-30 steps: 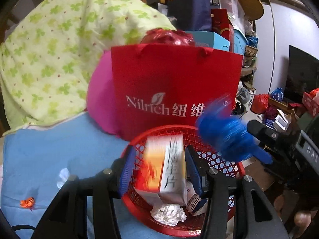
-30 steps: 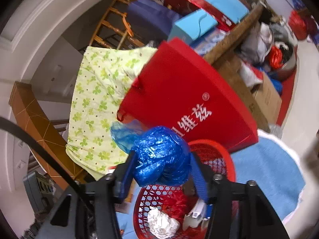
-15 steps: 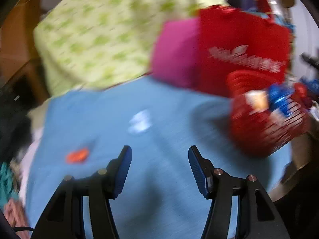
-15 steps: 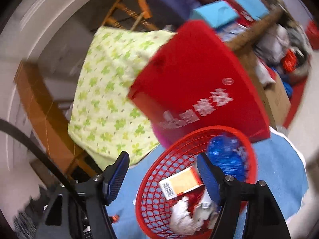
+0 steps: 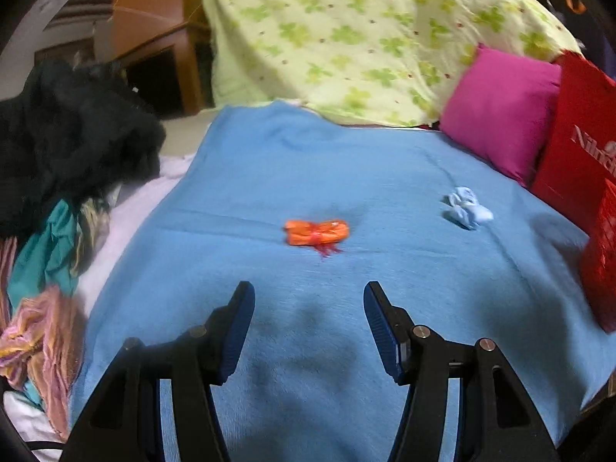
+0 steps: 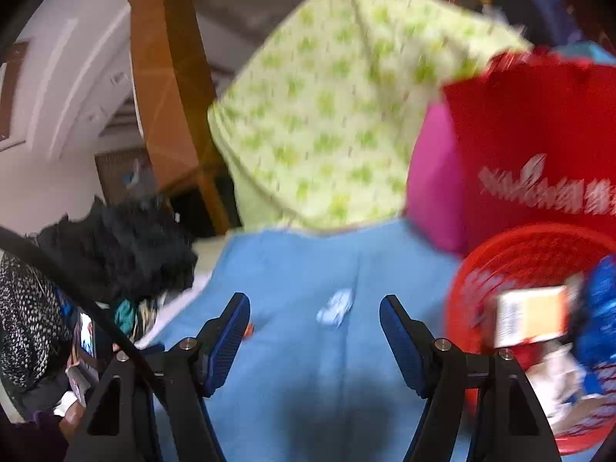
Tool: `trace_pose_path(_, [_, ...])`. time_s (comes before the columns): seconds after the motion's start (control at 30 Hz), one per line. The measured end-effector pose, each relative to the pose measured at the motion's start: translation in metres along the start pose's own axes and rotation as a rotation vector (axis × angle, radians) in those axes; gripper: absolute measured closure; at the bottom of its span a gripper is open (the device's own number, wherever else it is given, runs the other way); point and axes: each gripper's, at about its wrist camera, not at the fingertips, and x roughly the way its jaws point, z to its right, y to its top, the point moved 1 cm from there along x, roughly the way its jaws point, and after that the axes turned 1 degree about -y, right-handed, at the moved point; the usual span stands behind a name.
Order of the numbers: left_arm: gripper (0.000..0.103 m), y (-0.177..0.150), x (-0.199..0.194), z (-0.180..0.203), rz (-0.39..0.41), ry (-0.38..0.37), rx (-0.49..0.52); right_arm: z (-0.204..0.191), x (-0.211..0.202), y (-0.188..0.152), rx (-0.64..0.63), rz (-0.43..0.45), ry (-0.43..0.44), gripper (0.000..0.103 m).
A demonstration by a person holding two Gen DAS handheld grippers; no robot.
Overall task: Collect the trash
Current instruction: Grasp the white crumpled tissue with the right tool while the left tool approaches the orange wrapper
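Note:
An orange wrapper (image 5: 316, 233) lies on the blue blanket (image 5: 346, 177), straight ahead of my open, empty left gripper (image 5: 308, 321). A crumpled pale blue scrap (image 5: 466, 208) lies further right on the blanket. In the right wrist view the same scrap (image 6: 335, 308) shows just beyond my open, empty right gripper (image 6: 315, 325). The red mesh basket (image 6: 512, 254) stands at the right, holding an orange and white box (image 6: 533, 317), a blue plastic bag (image 6: 600, 308) and white crumpled paper (image 6: 558, 377). Only the basket's edge (image 5: 602, 254) shows in the left wrist view.
A red paper bag (image 6: 539, 146) and a pink cushion (image 5: 500, 111) stand behind the basket. A green-patterned cover (image 5: 365, 30) rises at the back. Dark and coloured clothes (image 5: 57, 146) are heaped along the blanket's left edge.
The left gripper let the box go into the basket and swung left over the blanket. The right gripper dropped the blue bag into the basket and also swung left. Both now hold nothing.

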Motion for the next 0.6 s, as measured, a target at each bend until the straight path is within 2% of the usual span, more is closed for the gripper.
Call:
trace_pose_path(0.07, [0.043,0.003,0.008,-0.005,0.003,0.001,-0.011,0.004,0.027,-0.002,0.039,-0.077,0.009,0.031])
trace_pose_path(0.23, [0.043,0.015,0.031,-0.016,0.024,-0.041,-0.061,0.023,0.104,-0.002,0.132,-0.241,0.031,0.044])
trace_pose_path(0.3, [0.043,0.019,0.041,-0.020,0.009,-0.071,-0.090,0.030,0.124,-0.001,0.161,-0.272,0.031,0.049])
trace_pose_path(0.37, [0.043,0.025,0.055,-0.021,-0.008,-0.117,-0.101,0.037,0.147,0.000,0.187,-0.301,0.022,0.049])
trace_pose_path(0.6, [0.042,0.044,0.087,-0.024,-0.016,-0.142,-0.106,0.049,0.206,0.003,0.244,-0.354,0.002,0.051])
